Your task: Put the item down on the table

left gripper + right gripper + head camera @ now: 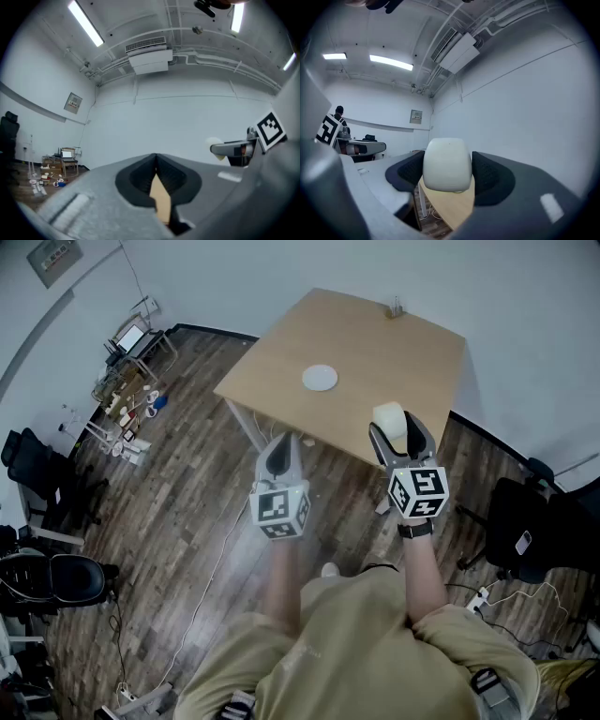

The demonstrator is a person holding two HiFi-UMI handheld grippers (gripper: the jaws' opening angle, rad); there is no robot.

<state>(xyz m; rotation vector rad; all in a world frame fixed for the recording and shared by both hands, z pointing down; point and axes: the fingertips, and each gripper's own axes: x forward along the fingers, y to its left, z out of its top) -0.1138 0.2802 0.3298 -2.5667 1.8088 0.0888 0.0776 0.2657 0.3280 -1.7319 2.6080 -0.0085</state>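
Wooden table [375,343] bears a white disc [320,378]; right gripper [397,427] clamps a white item [446,164], left gripper [155,158] closed.

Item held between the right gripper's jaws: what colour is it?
Plain off-white; the item shows best in the right gripper view.

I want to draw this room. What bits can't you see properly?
- White item: right gripper view, sides covered by the right tongs; what it is stays unclear.
- Small thing at the table edge: head view, too small.
- Floor clutter: head view, too small.
- The table again: left gripper view, only a sliver past the left tongs.
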